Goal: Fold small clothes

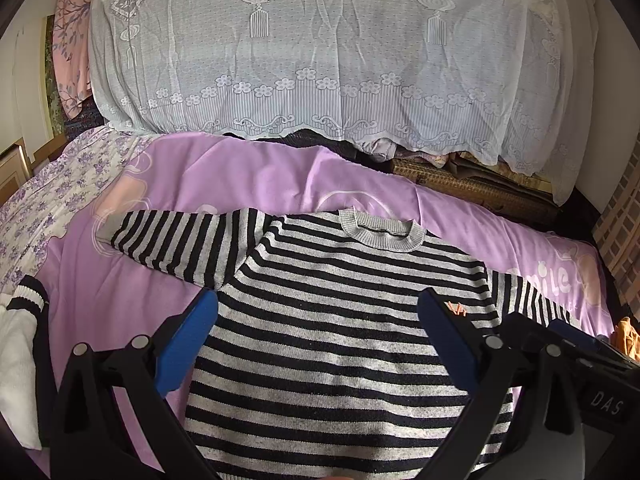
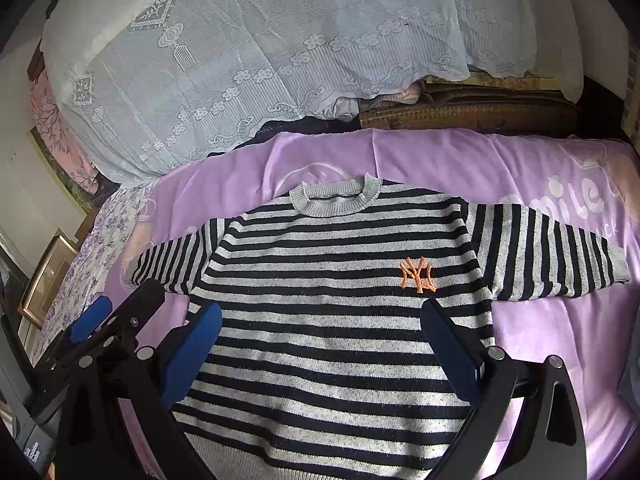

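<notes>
On purple bedding (lace-covered pile behind) lies a striped sweater.

Home bedroom: purple bedsheet, lace-covered bedding pile, floral linens, framed picture.

Soft, even daylight, faint shadows, sharp centre; strong fisheye bending and dark vignetted corners in both views.

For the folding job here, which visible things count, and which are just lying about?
Job: striped sweater, spread flat on the purple sheet; left gripper and right gripper, both open above it.

Lying about: lace-covered pile, woven mat, white garment.
</notes>
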{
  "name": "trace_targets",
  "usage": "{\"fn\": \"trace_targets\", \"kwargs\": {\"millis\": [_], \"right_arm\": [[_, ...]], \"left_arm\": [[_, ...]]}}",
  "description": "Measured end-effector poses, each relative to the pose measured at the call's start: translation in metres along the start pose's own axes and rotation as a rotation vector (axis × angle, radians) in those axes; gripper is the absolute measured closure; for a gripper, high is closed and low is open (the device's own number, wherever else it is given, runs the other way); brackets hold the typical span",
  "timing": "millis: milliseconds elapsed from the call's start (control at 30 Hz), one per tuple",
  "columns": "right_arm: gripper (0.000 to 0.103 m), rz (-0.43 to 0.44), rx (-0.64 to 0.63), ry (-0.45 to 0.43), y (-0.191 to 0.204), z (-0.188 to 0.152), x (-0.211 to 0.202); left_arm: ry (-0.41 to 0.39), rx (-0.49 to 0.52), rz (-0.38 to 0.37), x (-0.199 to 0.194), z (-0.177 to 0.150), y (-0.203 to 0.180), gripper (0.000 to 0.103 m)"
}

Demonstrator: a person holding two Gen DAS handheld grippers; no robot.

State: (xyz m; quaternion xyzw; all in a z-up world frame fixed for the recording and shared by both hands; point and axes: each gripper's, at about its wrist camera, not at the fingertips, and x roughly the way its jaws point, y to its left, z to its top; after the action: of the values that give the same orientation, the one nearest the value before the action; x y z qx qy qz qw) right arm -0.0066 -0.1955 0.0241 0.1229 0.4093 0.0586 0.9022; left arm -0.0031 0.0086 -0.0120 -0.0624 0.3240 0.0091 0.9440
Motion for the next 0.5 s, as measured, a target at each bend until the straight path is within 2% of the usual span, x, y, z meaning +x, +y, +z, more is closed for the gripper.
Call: {"fn": "trace_targets", "kwargs": {"millis": [500], "right_arm": [[0.003,0.002,0.003,-0.001,0.0009,-0.0001,-0.0006]], "left_arm": [[0.003,-0.002,-0.001,0.0002,0.0007,0.0005,0.006]]}}
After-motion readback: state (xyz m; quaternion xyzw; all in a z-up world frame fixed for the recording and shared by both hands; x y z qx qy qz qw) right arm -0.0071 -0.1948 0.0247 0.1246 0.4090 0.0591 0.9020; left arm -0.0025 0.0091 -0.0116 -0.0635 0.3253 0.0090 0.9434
